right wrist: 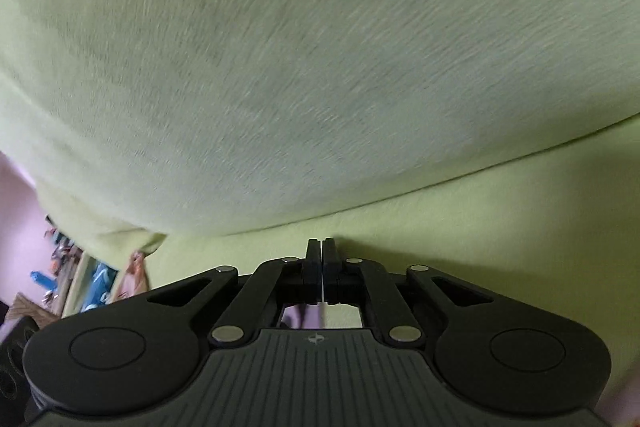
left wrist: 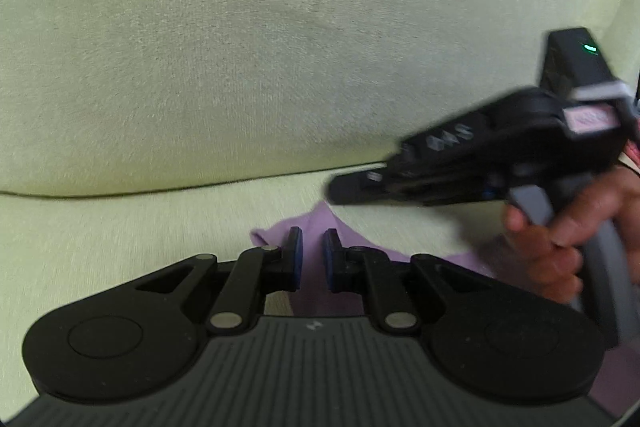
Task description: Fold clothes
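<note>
A lilac garment (left wrist: 316, 223) lies on the light green sofa seat (left wrist: 120, 239); only its far corner and a strip shows past my gripper bodies. My left gripper (left wrist: 313, 251) hovers over that corner with its blue-padded jaws a small gap apart, nothing between them. My right gripper (left wrist: 340, 189) comes in from the right in a hand, its tip just above the garment's corner. In the right wrist view the right gripper (right wrist: 322, 253) is shut, with a thin lilac strip of cloth (right wrist: 304, 315) visible just behind its jaws.
The sofa's back cushion (left wrist: 280, 47) rises right behind the seat and fills most of both views. At the left edge of the right wrist view the sofa ends, with cluttered items (right wrist: 80, 275) on the floor beyond.
</note>
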Tool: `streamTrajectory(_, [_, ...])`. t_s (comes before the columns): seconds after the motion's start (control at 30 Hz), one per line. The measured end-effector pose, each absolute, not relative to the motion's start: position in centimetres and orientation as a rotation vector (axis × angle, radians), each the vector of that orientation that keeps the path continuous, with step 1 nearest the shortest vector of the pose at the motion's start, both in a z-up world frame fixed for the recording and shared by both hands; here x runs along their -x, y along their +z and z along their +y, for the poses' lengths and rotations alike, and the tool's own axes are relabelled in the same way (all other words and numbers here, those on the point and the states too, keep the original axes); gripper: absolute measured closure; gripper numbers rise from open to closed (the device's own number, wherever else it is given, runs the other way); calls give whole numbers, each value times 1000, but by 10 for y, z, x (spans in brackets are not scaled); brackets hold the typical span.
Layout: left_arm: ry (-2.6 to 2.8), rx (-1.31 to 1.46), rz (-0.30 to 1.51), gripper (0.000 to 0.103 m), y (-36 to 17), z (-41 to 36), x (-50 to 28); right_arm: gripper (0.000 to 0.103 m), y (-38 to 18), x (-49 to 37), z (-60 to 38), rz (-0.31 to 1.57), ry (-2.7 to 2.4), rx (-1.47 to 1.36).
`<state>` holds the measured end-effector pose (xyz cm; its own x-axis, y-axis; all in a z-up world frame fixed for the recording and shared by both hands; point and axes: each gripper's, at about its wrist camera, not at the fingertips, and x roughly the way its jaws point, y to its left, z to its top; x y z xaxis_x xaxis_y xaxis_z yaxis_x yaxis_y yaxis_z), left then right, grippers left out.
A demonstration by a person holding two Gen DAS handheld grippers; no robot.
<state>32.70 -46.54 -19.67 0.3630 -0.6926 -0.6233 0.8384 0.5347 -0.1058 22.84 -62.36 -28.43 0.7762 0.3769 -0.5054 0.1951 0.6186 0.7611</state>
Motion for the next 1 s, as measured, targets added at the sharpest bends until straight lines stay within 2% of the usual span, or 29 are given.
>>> streamTrajectory(0.2, [-1000, -266, 654, 92, -198, -478, -341, 92, -260, -176, -634, 670, -4, -717])
streamTrajectory(0.4, [-975, -134, 630, 92, -180, -438, -341, 86, -242, -94, -658, 648, -172, -449])
streamTrajectory(0.57, [-1043, -273, 615, 87, -188, -450, -307, 86, -251, -77, -671, 682, -160, -379])
streamTrajectory(0.6, [-1019, -303, 621, 86, -194, -458, -308, 87, -257, -81, -674, 704, -142, -393])
streamTrajectory(0.63, [-994, -329, 628, 86, -199, -466, -310, 98, -263, -85, -676, 707, -147, -397])
streamTrajectory(0.67, [-964, -318, 647, 86, -192, -467, -312, 100, -269, -76, -681, 695, -176, -372])
streamTrajectory(0.7, [-938, -304, 663, 91, -185, -467, -312, 97, -264, -74, -683, 694, -242, -359])
streamTrajectory(0.73, [-944, -270, 659, 90, -173, -461, -308, 88, -259, -72, -685, 692, -311, -346])
streamTrajectory(0.8, [-947, -236, 647, 89, -149, -448, -295, 89, -242, -55, -685, 664, -357, -342])
streamTrajectory(0.87, [-928, -266, 639, 89, -132, -430, -266, 85, -221, -17, -673, 634, -310, -341])
streamTrajectory(0.93, [-920, -305, 658, 89, -128, -407, -228, 78, -206, 22, -648, 640, -272, -309])
streamTrajectory(1.0, [-941, -327, 709, 89, -130, -379, -186, 76, -200, 74, -620, 678, -236, -287])
